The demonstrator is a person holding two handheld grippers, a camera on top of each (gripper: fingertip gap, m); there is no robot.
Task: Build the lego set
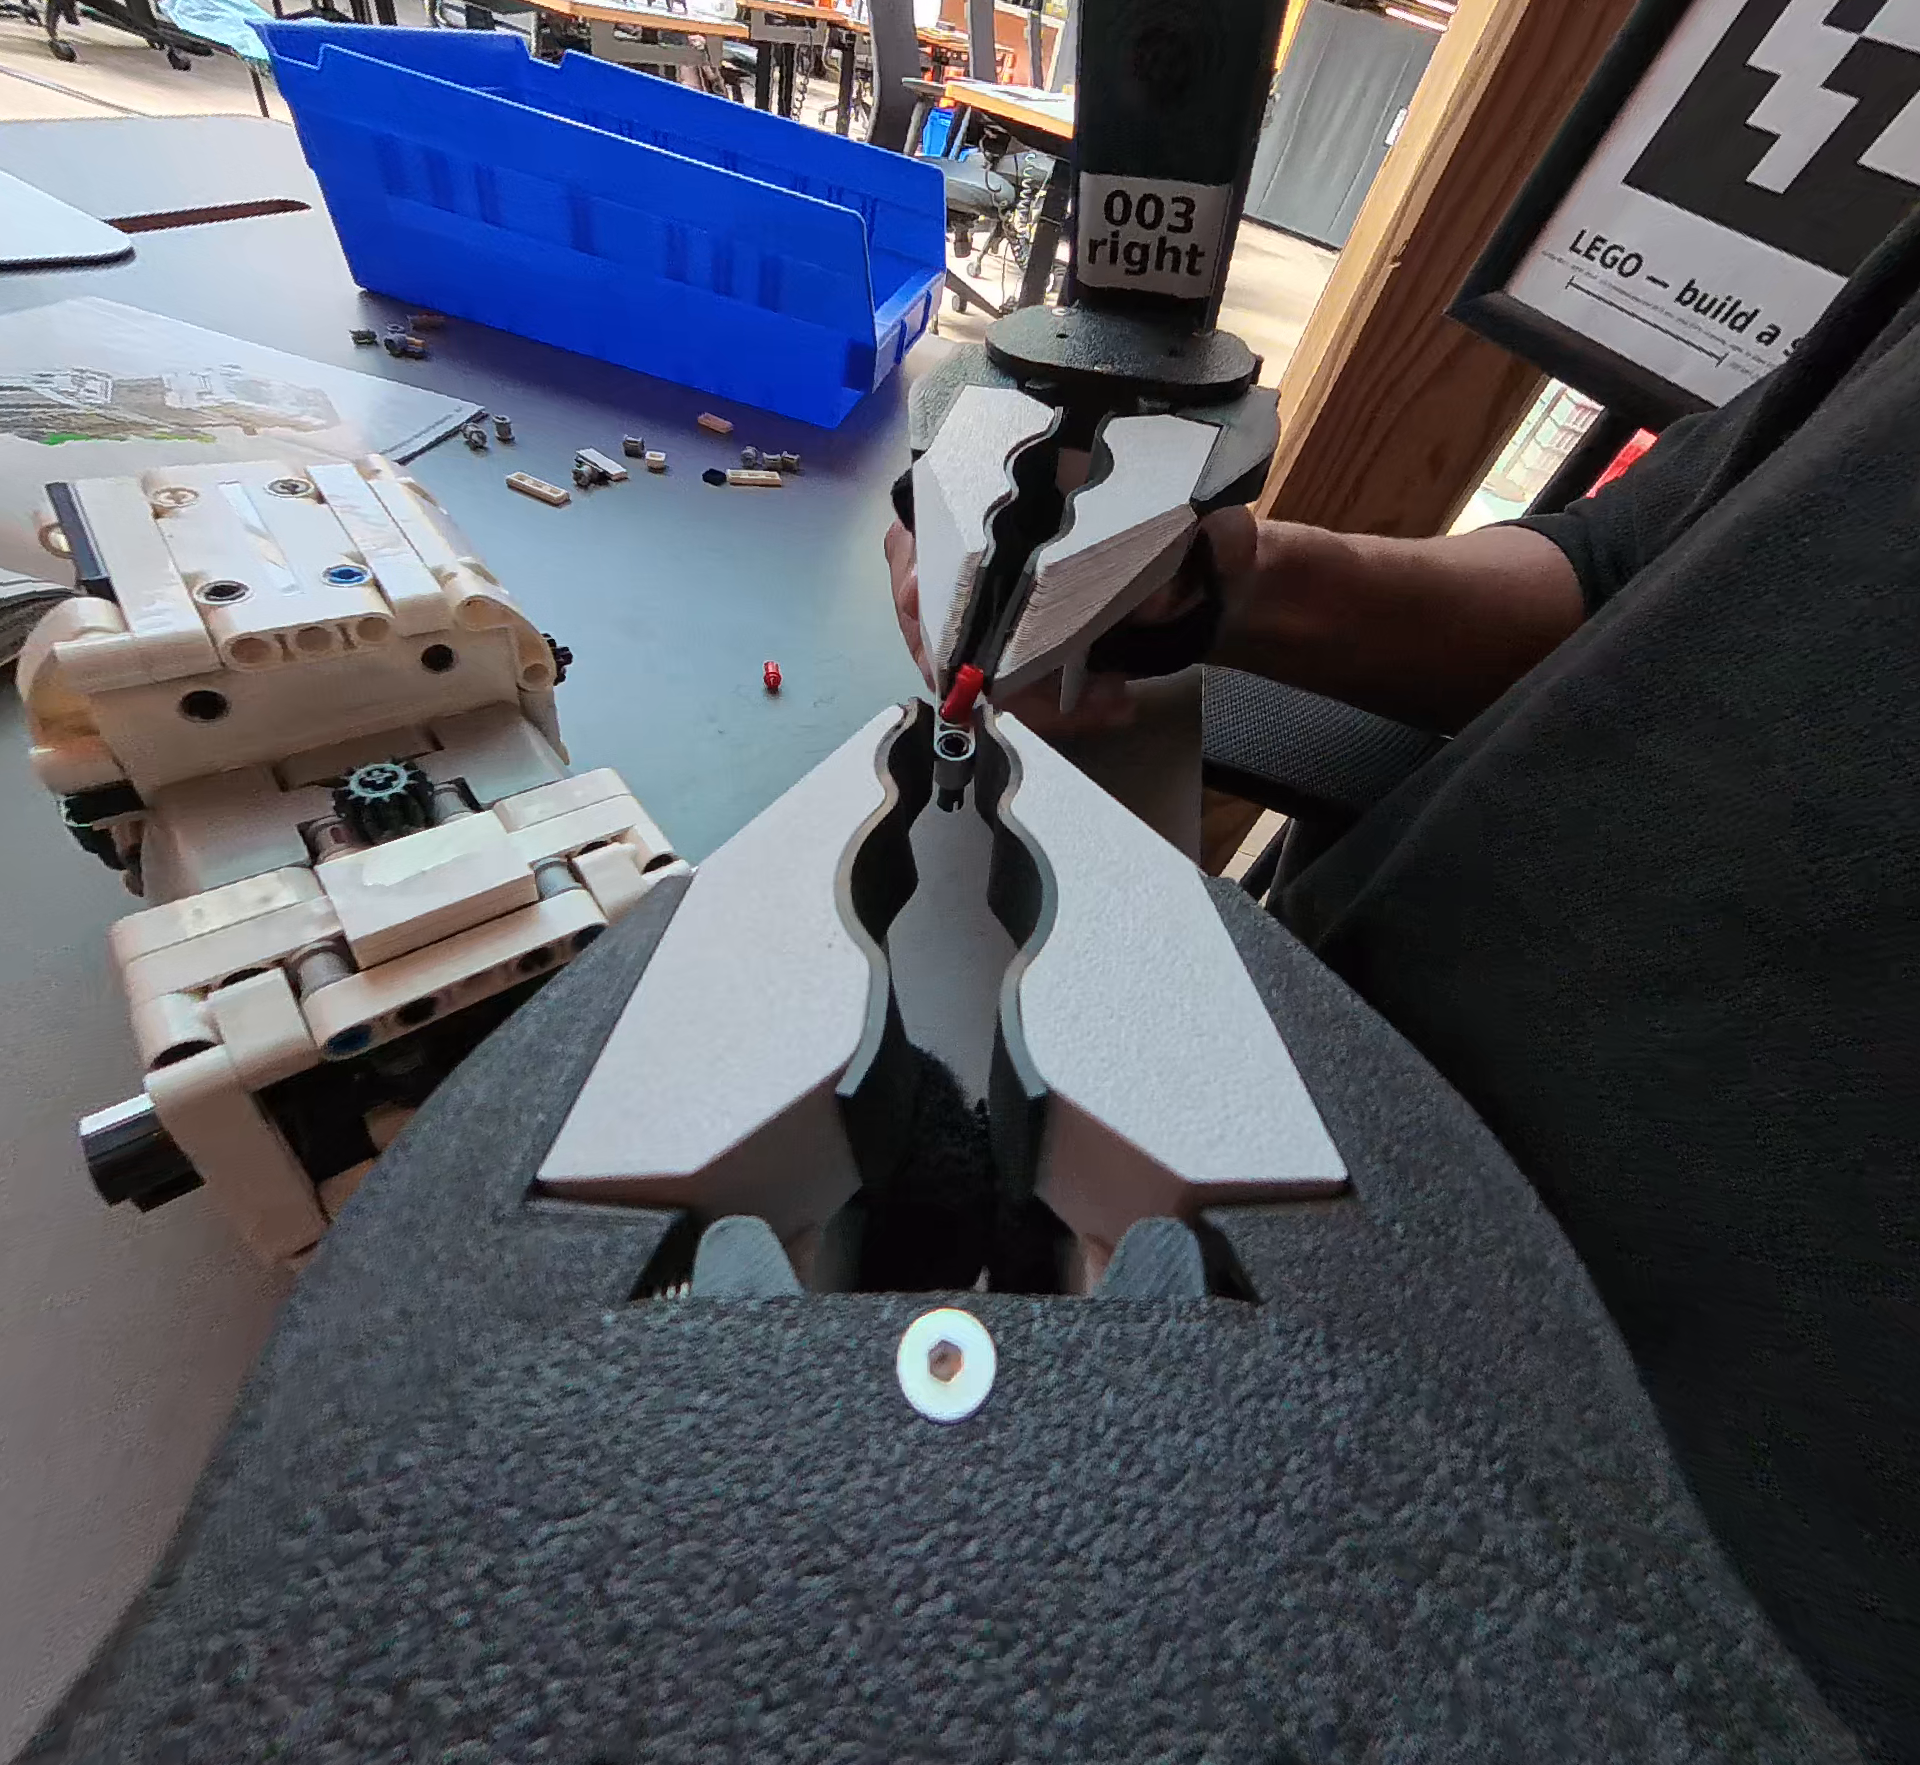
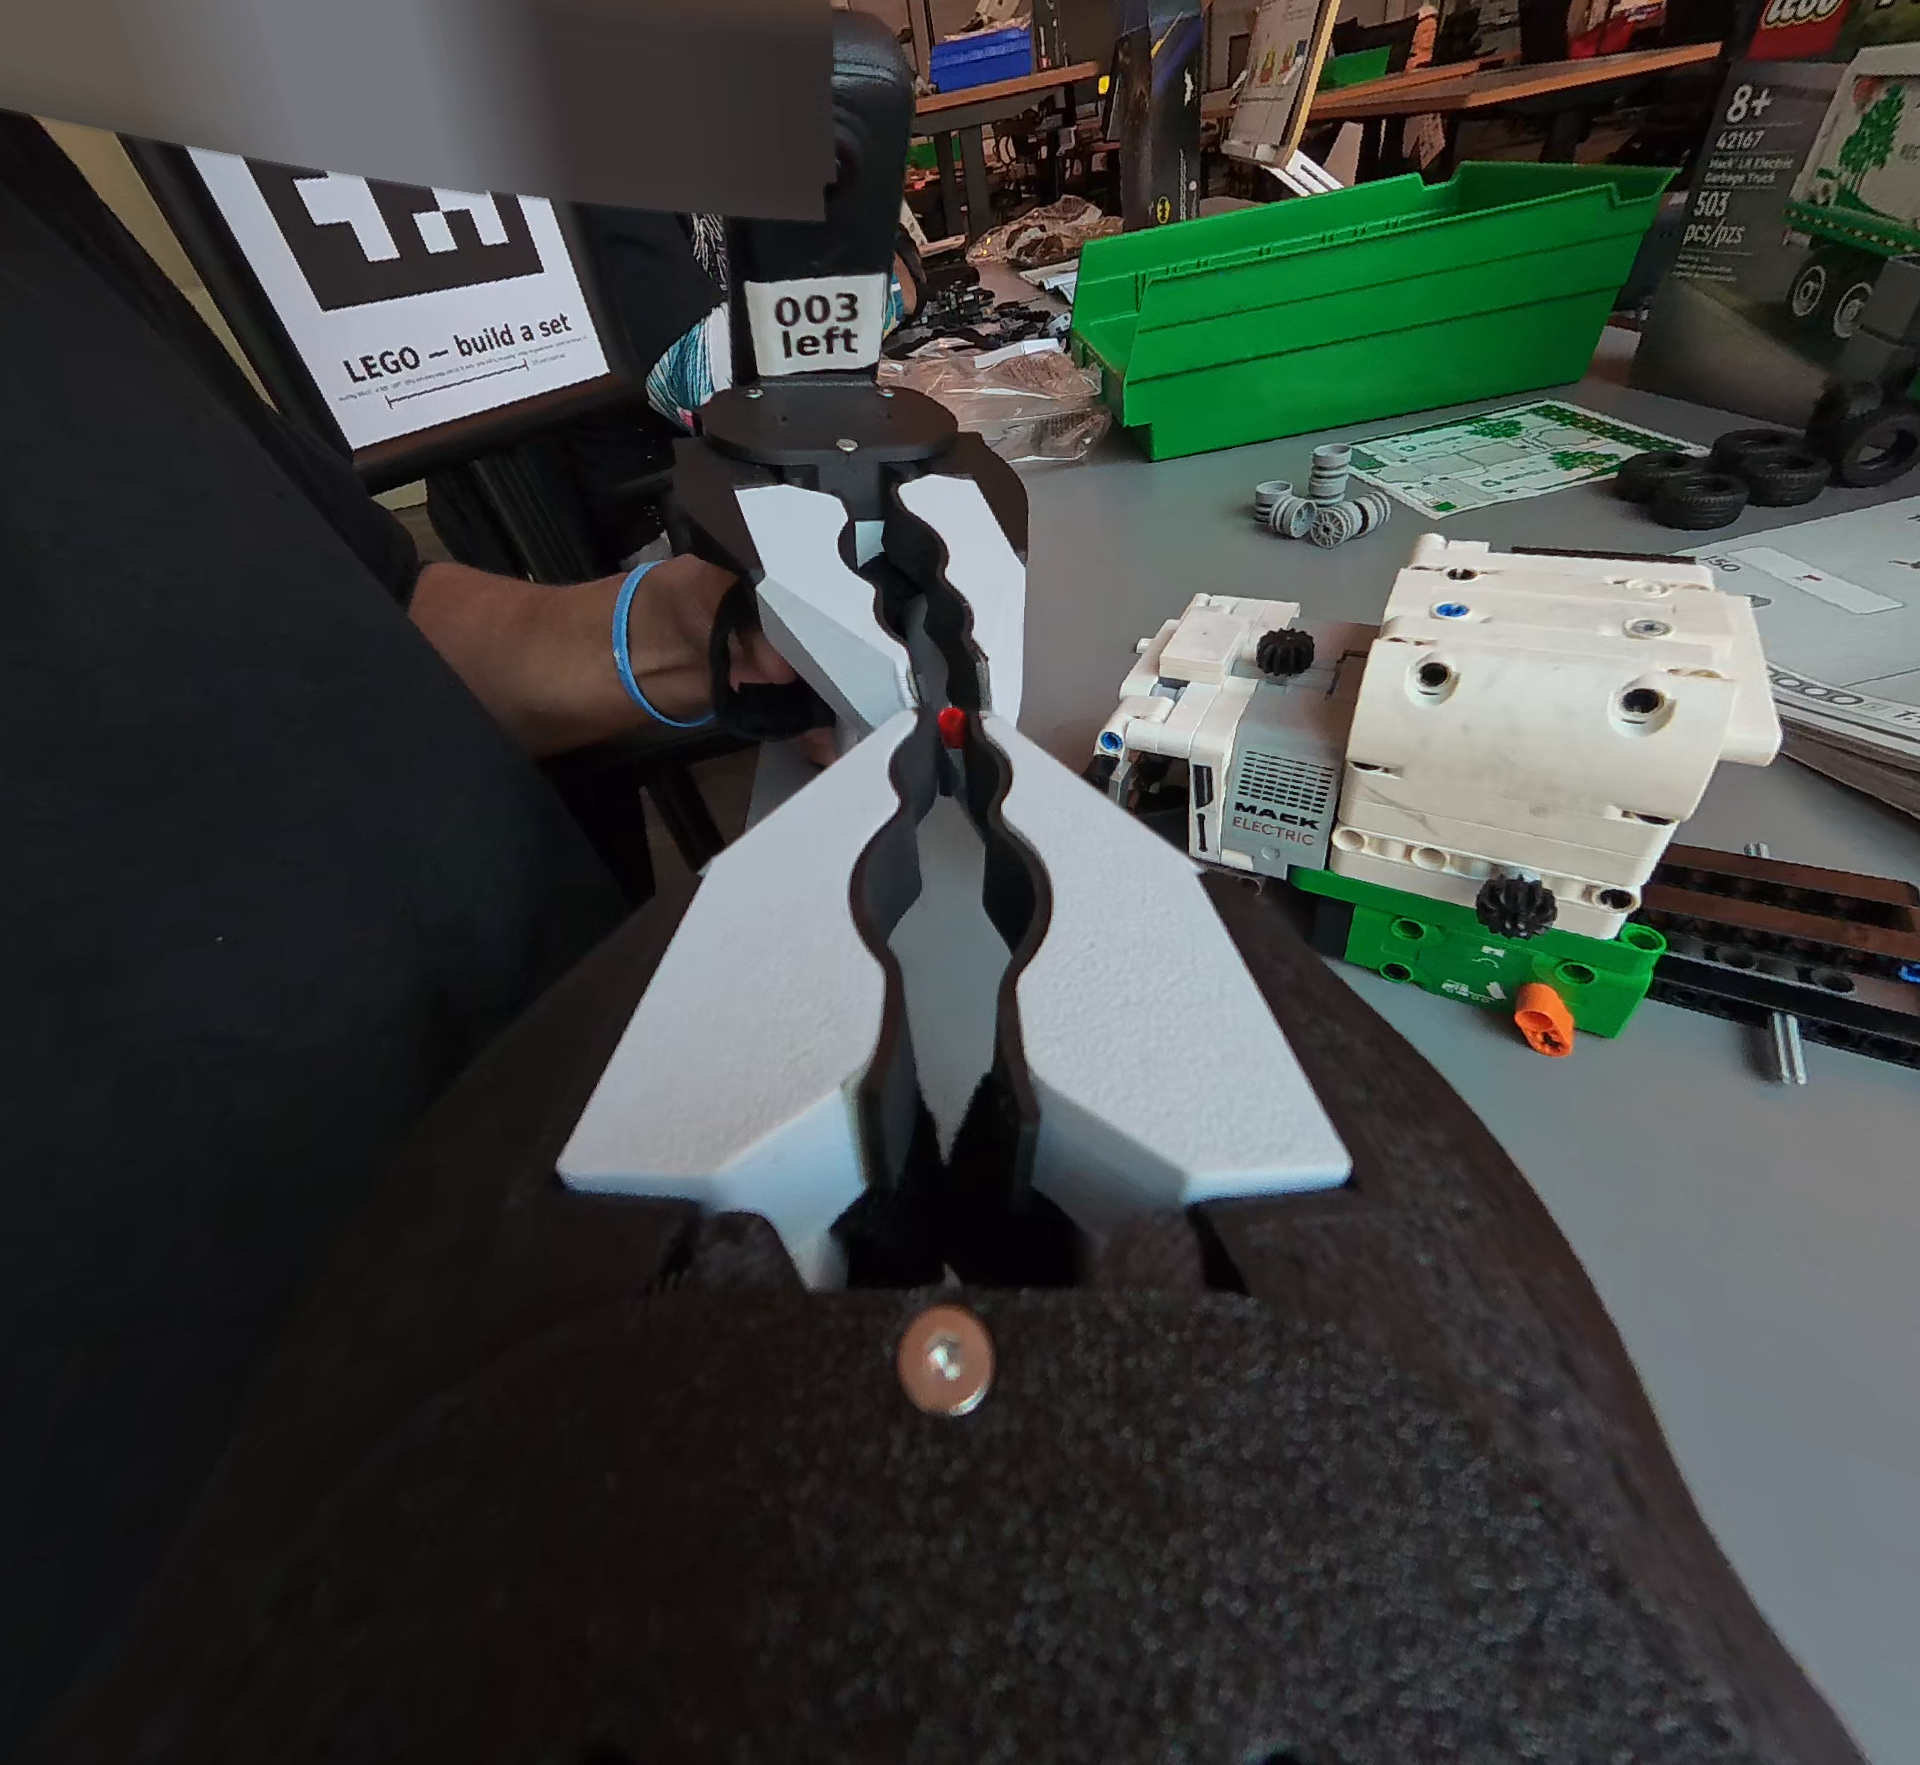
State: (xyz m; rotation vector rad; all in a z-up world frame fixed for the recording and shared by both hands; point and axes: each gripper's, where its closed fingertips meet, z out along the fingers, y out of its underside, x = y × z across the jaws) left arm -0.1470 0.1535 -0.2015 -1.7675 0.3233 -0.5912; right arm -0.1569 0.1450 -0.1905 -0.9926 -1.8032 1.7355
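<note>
Left gripper (image 1: 951,759): jaws were nearly closed, pinching a small grey connector piece (image 1: 952,747) right at the tips, its round hole facing up.
Right gripper (image 1: 971,692): jaws were squeezed onto a red pin (image 1: 961,689), nose angled down at the left one.
Meeting point: pin hung just above the connector's hole, tips of both tools almost touching, out past the near edge of the worktop (image 1: 665,593), in front of the person's dark shirt.
Right wrist view: only the red pin (image 2: 949,723) showed between the right gripper's (image 2: 951,749) tips; the grey piece could not be made out there; the left gripper (image 2: 935,692) pointed in from above.
Truck model (image 2: 1455,759): white cab and body on a green base, it sat on the worktop, well apart from both tools.
Spare red pin (image 1: 771,675): it lay alone on the worktop between the model and the grippers.
Blue bin (image 1: 613,209): far side of the worktop, small loose parts (image 1: 644,460) scattered in front of it.
Green bin (image 2: 1340,313): far edge, grey wheel hubs (image 2: 1317,500) and black tyres (image 2: 1756,468) near it.
</note>
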